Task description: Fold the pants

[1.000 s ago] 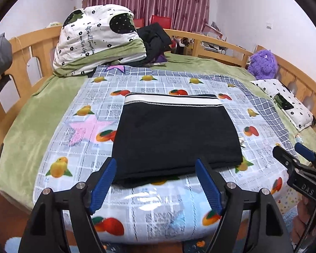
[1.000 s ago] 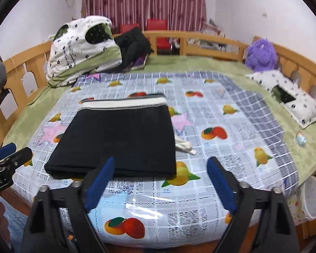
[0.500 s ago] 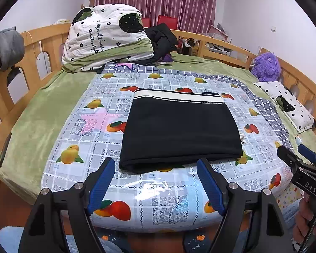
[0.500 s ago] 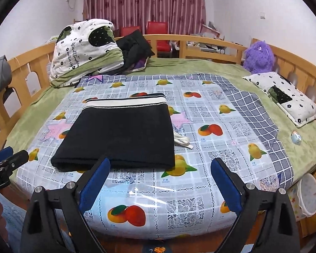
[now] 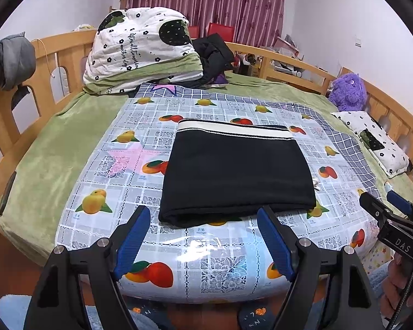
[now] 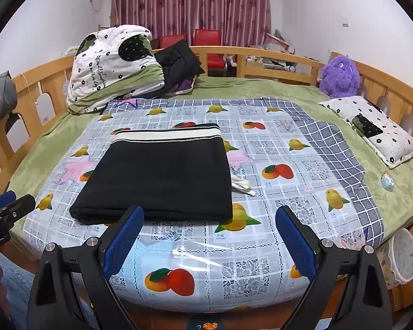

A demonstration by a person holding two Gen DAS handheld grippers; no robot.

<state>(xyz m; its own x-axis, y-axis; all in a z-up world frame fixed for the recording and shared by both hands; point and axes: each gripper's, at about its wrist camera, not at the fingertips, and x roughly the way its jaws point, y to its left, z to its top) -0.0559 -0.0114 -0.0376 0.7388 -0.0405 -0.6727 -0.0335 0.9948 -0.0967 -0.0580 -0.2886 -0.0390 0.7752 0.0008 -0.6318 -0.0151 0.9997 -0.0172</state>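
1. Lying flat on the fruit-printed plastic sheet over the bed, the black pants are seen folded into a compact rectangle, nearer the front edge of the sheet than the headboard end.
2. The white-and-black striped waistband is turned toward the far side of the bed; the thick folded edge faces the cameras. The long axis of the bundle is judged to run left to right, though the fisheye distortion makes this uncertain.
3. The inner layers and legs of the pants are hidden by the top fold.
4. A small whitish item is seen just beside the right edge of the pants; what it is cannot be made out.
5. Script lettering is printed on the white flowered quilt, but it cannot be read with confidence. Small captions under the printed fruit are too small to read.
6. "DAS" is read on the body of the right gripper, which is cut off at the frame edge in the left wrist view.
7. The left gripper is held off the front edge of the bed, its blue-padded jaws spread wide and nothing between them.
8. In its own view the right gripper is likewise spread wide and empty, clear of the pants.
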